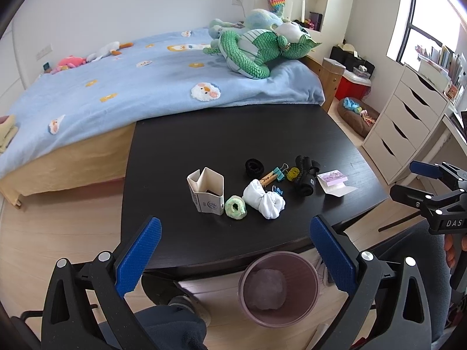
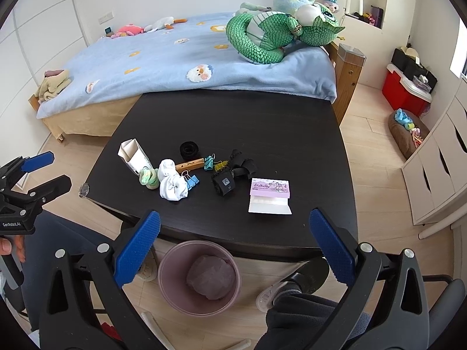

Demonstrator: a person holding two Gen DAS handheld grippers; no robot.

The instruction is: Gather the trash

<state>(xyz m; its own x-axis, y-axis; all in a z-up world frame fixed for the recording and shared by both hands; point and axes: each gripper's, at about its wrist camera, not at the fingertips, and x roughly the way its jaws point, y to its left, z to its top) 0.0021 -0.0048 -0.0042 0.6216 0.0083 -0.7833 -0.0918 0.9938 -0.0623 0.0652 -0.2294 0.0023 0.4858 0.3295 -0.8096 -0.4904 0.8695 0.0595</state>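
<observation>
Small items lie on a black table (image 1: 221, 134) (image 2: 233, 116): an opened white carton (image 1: 206, 190) (image 2: 134, 156), a green foam ring (image 1: 235, 207) (image 2: 149, 178), a crumpled white tissue (image 1: 264, 199) (image 2: 172, 184), a black ring (image 1: 254, 168) (image 2: 189, 149), a wooden peg (image 1: 269, 178) (image 2: 189, 164), binder clips (image 1: 279, 173) (image 2: 209, 163), crumpled black pieces (image 1: 305, 176) (image 2: 233, 172) and a purple sticker pack (image 1: 334, 181) (image 2: 270, 195). A pink bin (image 1: 278, 287) (image 2: 200, 277) stands on the floor below the table's near edge, with a wad inside. My left gripper (image 1: 235, 259) and right gripper (image 2: 235, 252) hover open above the bin, holding nothing.
A bed with a blue blanket (image 1: 131, 78) and a green plush dragon (image 1: 256, 49) is behind the table. White drawers (image 1: 405, 122) stand to the right. The person's legs and shoes (image 2: 294, 285) sit by the bin.
</observation>
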